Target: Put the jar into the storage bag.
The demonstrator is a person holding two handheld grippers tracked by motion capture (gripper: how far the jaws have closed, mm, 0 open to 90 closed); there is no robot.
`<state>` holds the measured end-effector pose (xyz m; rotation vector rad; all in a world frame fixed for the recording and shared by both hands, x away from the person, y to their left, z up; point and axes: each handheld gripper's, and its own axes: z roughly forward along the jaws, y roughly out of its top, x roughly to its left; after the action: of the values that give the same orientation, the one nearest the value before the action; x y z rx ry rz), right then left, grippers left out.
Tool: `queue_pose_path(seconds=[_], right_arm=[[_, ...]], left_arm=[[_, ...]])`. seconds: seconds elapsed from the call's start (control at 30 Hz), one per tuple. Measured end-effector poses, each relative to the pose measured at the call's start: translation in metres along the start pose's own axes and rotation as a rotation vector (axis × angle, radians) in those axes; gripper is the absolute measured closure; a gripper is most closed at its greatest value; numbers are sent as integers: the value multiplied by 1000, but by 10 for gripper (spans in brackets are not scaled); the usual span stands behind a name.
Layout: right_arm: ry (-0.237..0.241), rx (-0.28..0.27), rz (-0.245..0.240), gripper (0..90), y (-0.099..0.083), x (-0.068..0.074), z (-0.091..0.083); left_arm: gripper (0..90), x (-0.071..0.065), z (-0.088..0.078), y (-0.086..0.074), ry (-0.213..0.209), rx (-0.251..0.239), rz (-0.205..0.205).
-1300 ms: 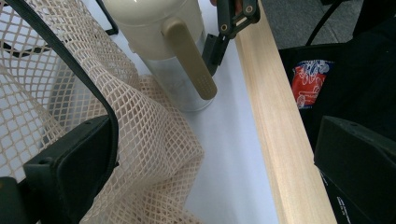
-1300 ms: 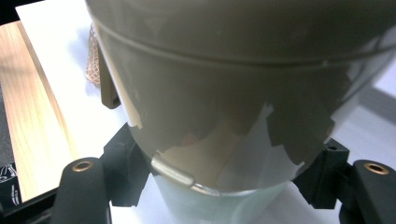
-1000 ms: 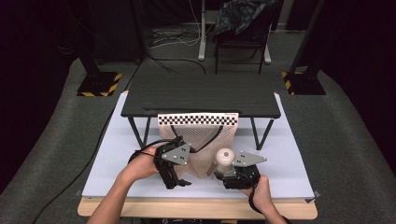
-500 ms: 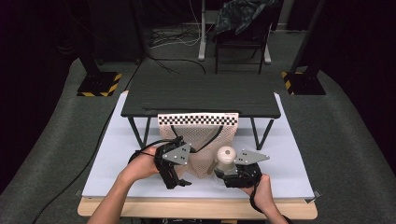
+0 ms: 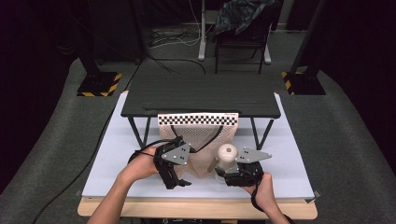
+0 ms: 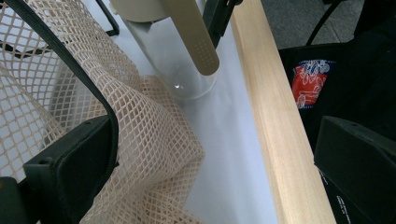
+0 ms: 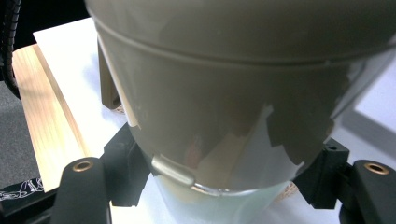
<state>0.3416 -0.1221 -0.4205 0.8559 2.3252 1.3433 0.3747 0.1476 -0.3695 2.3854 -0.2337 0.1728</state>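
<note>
Room: dark, grey carpet (image 5: 60, 154). A chair (image 5: 240, 28) with dark cloth over it stands at the far end, with cables on the floor and two stands on yellow-black striped bases (image 5: 99, 84). Work surface is a white sheet (image 5: 289, 154) on a wooden table (image 5: 196, 208). A low dark shelf (image 5: 201, 95) on thin legs stands on the sheet.

High view: a beige mesh bag (image 5: 198, 140) with a checkered top band hangs at the shelf's front edge and spreads onto the sheet between the two grippers.

Left gripper (image 5: 173, 161) is at the bag's left side. Left gripper view: jaws spread wide, mesh (image 6: 140, 140) and a black strap draped over the left jaw, nothing pinched. This view also shows the clear body of a bottle (image 6: 175, 60) with a beige strap, and the table's wooden edge.

Right gripper (image 5: 240, 170) is pressed against the bottle (image 5: 227, 156), which stands just right of the bag, its beige cap up. Right gripper view: the jaws pinch the bottle (image 7: 224, 116) from both sides.
</note>
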Motion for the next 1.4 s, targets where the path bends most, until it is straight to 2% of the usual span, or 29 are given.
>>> queue_pose_path(seconds=[0.57,1.4], right_arm=[[0,-32,-13,292,17,3,-7],[1,-39,-37,292,36,4,-3]], left_arm=[[0,0,0,0,5,2,1],[0,-1,1,0,8,6,-1]])
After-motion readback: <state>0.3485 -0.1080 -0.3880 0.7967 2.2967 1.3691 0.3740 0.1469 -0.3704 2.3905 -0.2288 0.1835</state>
